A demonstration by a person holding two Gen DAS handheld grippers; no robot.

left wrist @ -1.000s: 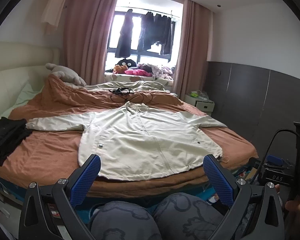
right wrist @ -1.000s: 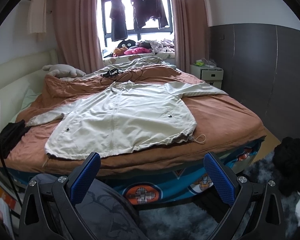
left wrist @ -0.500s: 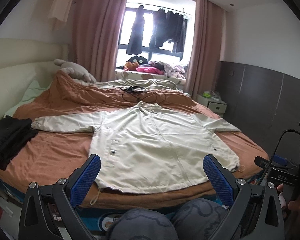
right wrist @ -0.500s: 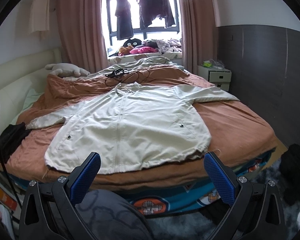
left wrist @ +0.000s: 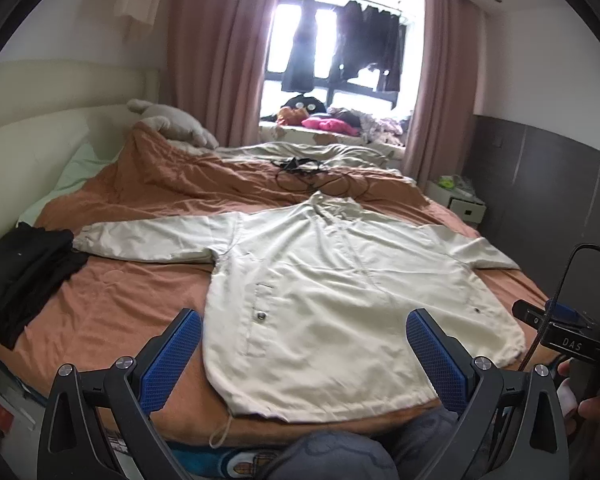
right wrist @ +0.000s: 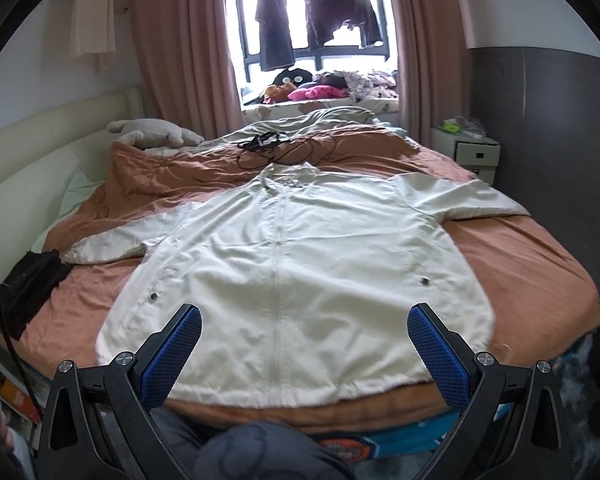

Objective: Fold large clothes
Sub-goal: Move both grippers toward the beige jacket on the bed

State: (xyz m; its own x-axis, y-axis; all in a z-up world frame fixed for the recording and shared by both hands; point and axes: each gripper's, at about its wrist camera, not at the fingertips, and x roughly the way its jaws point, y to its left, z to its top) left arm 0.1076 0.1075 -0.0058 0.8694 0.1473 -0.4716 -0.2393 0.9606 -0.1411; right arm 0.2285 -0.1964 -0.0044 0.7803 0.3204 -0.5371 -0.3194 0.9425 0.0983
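A cream zip-front jacket [left wrist: 332, 288] lies flat and face up on the rust-brown bedspread [left wrist: 120, 304], sleeves spread to both sides, hem toward me. It also shows in the right wrist view [right wrist: 296, 276]. My left gripper [left wrist: 304, 356] is open and empty, hovering over the jacket's hem at its left half. My right gripper [right wrist: 304, 356] is open and empty, hovering over the hem near the zip. Part of the right gripper's body [left wrist: 568, 340] shows at the right edge of the left wrist view.
Folded black clothes [left wrist: 20, 276] lie at the bed's left edge. Black cables [left wrist: 312, 172] lie beyond the collar. A plush toy [left wrist: 172, 124] rests by the headboard. A white nightstand [right wrist: 472, 152] stands at the right. My knees [left wrist: 340, 456] are against the bed's near edge.
Both grippers have moved forward and closer to the bed, so the jacket's hem now lies between the fingers. The jacket has not moved.
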